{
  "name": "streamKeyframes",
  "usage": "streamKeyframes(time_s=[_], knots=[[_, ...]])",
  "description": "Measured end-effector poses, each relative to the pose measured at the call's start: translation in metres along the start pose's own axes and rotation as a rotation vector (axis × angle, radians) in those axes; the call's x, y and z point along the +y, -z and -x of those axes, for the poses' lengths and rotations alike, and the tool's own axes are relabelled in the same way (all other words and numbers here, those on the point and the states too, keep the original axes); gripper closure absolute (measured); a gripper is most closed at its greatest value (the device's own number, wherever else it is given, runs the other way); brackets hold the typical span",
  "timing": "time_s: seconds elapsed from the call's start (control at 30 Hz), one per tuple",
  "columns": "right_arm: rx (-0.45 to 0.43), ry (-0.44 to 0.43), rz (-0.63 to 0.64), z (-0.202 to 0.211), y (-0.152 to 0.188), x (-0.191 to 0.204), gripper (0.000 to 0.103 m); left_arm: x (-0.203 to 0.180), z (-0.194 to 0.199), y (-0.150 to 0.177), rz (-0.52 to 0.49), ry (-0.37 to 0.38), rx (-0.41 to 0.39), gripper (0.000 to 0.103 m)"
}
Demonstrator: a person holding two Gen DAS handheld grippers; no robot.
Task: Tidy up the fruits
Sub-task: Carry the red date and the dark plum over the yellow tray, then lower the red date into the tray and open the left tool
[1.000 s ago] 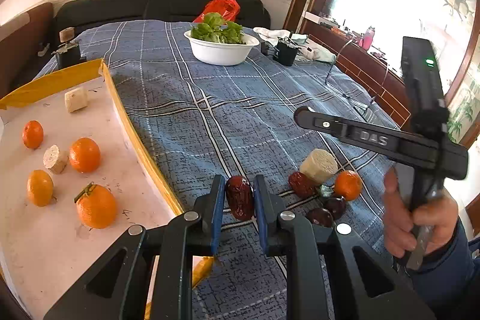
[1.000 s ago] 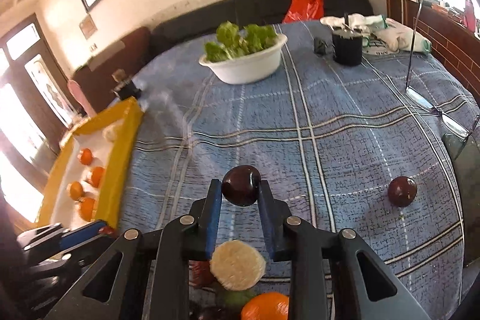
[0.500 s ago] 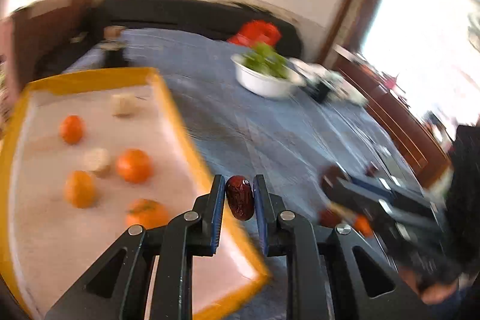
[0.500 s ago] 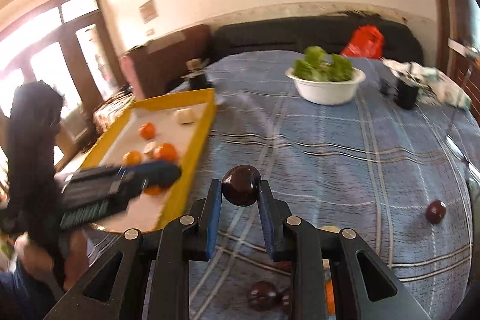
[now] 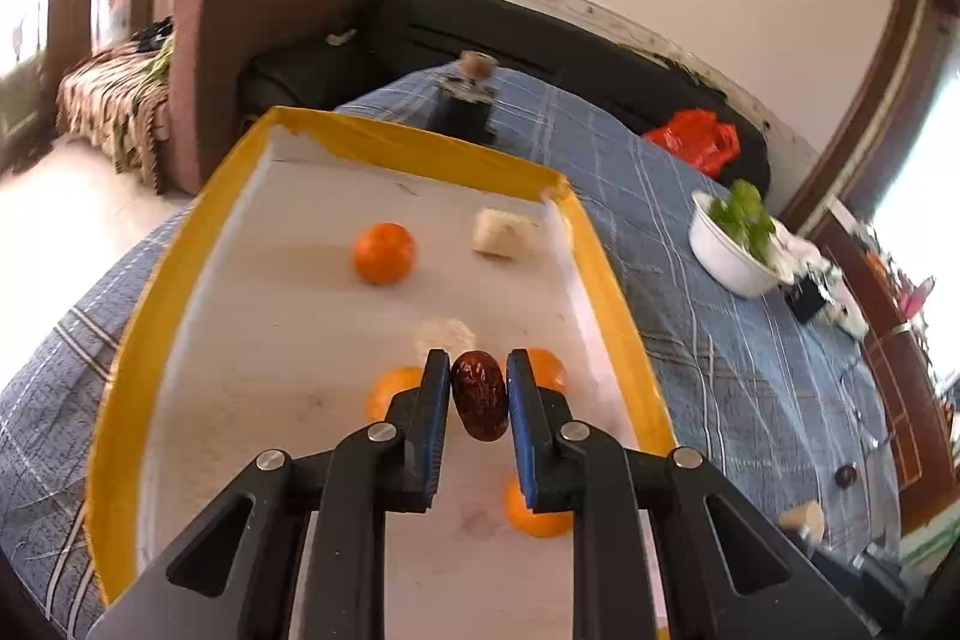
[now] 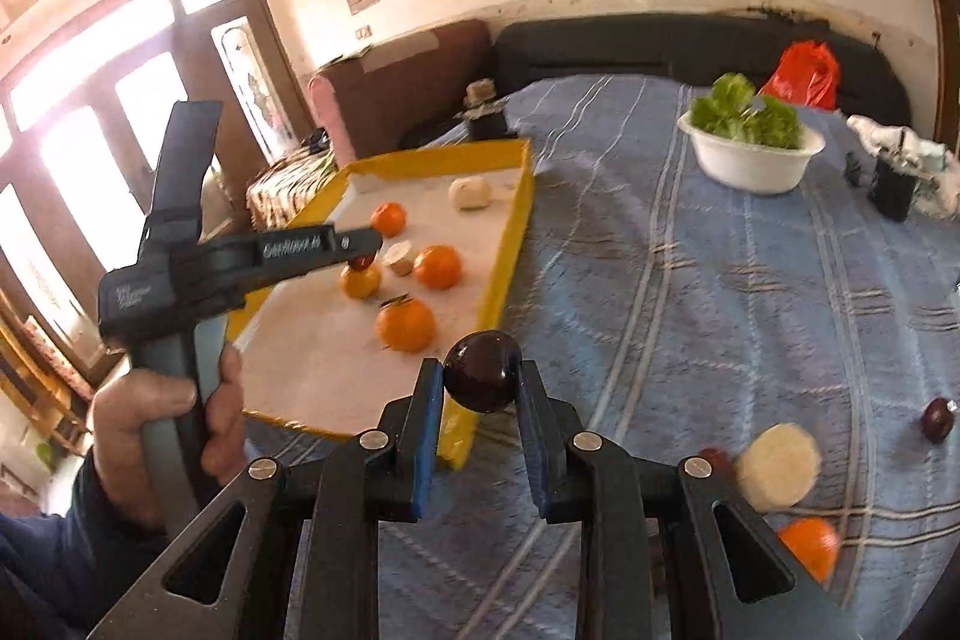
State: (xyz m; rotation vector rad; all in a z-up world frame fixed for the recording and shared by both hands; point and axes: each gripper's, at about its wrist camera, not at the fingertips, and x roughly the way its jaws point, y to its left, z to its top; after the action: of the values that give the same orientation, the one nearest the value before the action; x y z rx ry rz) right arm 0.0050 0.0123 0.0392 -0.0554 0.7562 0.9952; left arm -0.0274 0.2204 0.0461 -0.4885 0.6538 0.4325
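My left gripper (image 5: 478, 388) is shut on a wrinkled red date (image 5: 479, 402) and hangs over the yellow-rimmed tray (image 5: 591, 244). Several oranges (image 5: 384, 253) and pale root chunks (image 5: 501, 233) lie on the tray's white floor. My right gripper (image 6: 480, 388) is shut on a dark round plum (image 6: 482, 370), above the blue cloth just right of the tray's near corner (image 6: 456, 445). In the right wrist view the left gripper (image 6: 363, 256) reaches over the tray, held by a hand (image 6: 162, 424). Loose on the cloth lie another plum (image 6: 937, 419), a root slice (image 6: 778, 466) and an orange (image 6: 810, 547).
A white bowl of greens (image 6: 750, 157) stands far back on the blue plaid cloth (image 6: 690, 292). A red bag (image 6: 804, 76), a dark cup (image 6: 894, 187) and white clutter sit at the back right. A small black box (image 5: 465, 112) stands behind the tray.
Both grippers swung left toward the tray with their fruit still held. The left one now hangs over the tray's floor; the right one has neared the tray's corner.
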Motion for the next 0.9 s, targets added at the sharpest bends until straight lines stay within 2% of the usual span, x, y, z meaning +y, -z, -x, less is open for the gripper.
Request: streamKeyframes(time_s=[0.2,0.33,0.5,0.6,0.77,0.9], knots=[[0.088,-0.085,-0.029,-0.027,-0.01,0.03,0.075,0.016,-0.004,-0.003,0.035,-0.047,0.016,0.084],[0.137,-0.078,-0.012,-0.057,-0.014,0.045,0.075,0.016,-0.004,-0.002,0.03,-0.074,0.017,0.084],[0.171,-0.091,-0.039,-0.081,-0.011,0.041,0.075,0.015,-0.003,0.0,0.008,-0.085,0.017,0.084],[0.165,-0.069,-0.01,-0.086,-0.009,0.042,0.074,0.013,-0.003,0.0,0.005,-0.08,0.019,0.084],[0.147,-0.029,0.069,-0.089,-0.005,0.052,0.073,0.023,0.002,-0.001,0.056,-0.077,0.003,0.084],[0.15,0.02,0.142,-0.091,-0.003,0.06,0.073,0.029,-0.002,0.0,0.084,-0.068,0.028,0.084]])
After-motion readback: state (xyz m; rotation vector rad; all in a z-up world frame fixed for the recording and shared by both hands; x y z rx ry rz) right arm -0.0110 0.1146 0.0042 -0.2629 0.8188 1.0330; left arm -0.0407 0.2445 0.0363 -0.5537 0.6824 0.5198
